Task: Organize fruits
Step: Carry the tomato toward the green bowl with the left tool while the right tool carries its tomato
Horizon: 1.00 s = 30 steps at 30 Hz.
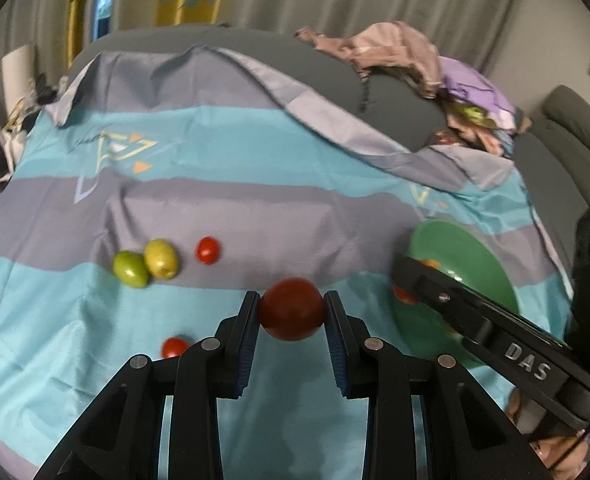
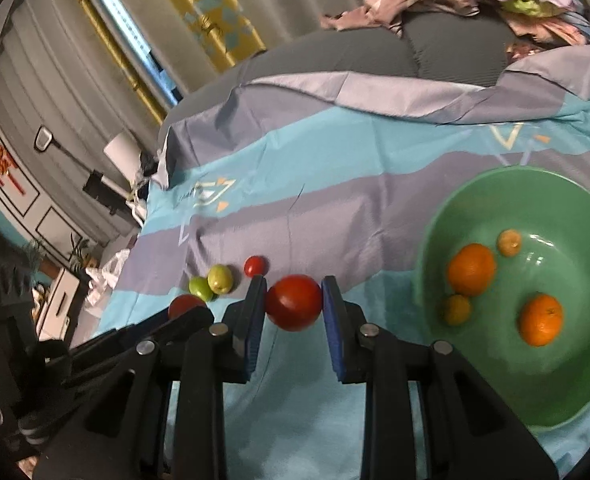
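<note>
My left gripper [image 1: 292, 308] is shut on a dark red tomato [image 1: 291, 307], held above the striped sheet. My right gripper [image 2: 293, 302] is shut on a red tomato [image 2: 293, 302], left of the green bowl [image 2: 475, 196]. The bowl holds two oranges [image 2: 471, 269] and two small yellow-orange fruits [image 2: 510, 242]. On the sheet lie two green fruits [image 1: 147, 264] and two small red tomatoes [image 1: 207, 250]. The right gripper's arm [image 1: 487, 320] crosses the bowl [image 1: 479, 256] in the left wrist view. The left gripper with its tomato [image 2: 185, 306] shows in the right wrist view.
A teal and grey striped sheet [image 1: 255, 184] covers a bed. Crumpled pink and purple clothes [image 1: 415, 60] lie at the far right. Grey curtains hang behind. A grey headboard [image 1: 571, 132] stands at right. Furniture and bags [image 2: 67, 292] stand beside the bed at left.
</note>
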Available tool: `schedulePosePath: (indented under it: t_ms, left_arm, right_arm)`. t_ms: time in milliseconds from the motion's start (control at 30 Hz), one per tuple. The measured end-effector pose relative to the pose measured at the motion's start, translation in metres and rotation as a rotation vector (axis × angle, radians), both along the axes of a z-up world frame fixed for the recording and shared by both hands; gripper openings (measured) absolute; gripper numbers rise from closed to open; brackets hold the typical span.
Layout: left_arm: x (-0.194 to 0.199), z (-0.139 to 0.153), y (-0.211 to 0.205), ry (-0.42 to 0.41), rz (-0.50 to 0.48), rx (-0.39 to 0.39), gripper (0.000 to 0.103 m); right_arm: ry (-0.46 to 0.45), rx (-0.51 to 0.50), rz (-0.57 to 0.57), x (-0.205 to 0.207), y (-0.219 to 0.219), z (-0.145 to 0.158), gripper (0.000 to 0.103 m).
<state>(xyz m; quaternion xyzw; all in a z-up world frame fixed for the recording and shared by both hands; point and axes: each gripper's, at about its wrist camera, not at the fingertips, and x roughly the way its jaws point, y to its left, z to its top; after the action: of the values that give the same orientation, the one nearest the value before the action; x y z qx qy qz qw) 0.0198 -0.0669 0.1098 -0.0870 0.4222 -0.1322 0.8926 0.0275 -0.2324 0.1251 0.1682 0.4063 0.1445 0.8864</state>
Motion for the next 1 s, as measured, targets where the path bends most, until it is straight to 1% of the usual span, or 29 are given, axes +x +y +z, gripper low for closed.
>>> schedulePosePath:
  t_ms: [100,167,333,433,567,700,867,1000]
  left_arm:
    - [-0.004,0.006,-0.011,-0.02,-0.047,-0.03,0.032]
    - [-0.006,0.009,-0.019,-0.031,-0.064,-0.033,0.032]
    - [-0.011,0.011,-0.039,-0.053,-0.113,-0.022,0.032]
    - [-0.013,0.013,-0.052,-0.057,-0.149,-0.024,0.032]
    - [-0.013,0.021,-0.074,-0.082,-0.198,0.001,0.032]
    - [-0.012,0.022,-0.091,-0.09,-0.238,-0.012,0.032]
    - [-0.008,0.013,-0.108,-0.068,-0.272,0.008,0.032]
    - [-0.003,0.013,-0.129,-0.076,-0.325,0.061,0.032]
  right_arm:
    - [-0.021,0.009,-0.026,-0.006,-0.012,0.006,0.029]
    - [-0.033,0.007,-0.049,-0.01,-0.018,0.01,0.029]
    - [-0.059,0.028,-0.094,-0.02,-0.038,0.017,0.029]
    - [-0.072,0.019,-0.121,-0.024,-0.048,0.021,0.029]
    - [-0.091,0.034,-0.161,-0.029,-0.067,0.026,0.029]
    - [-0.102,0.042,-0.196,-0.035,-0.086,0.028,0.029]
    - [-0.093,0.058,-0.225,-0.037,-0.101,0.027,0.029]
    - [-0.088,0.057,-0.245,-0.038,-0.109,0.025,0.029]
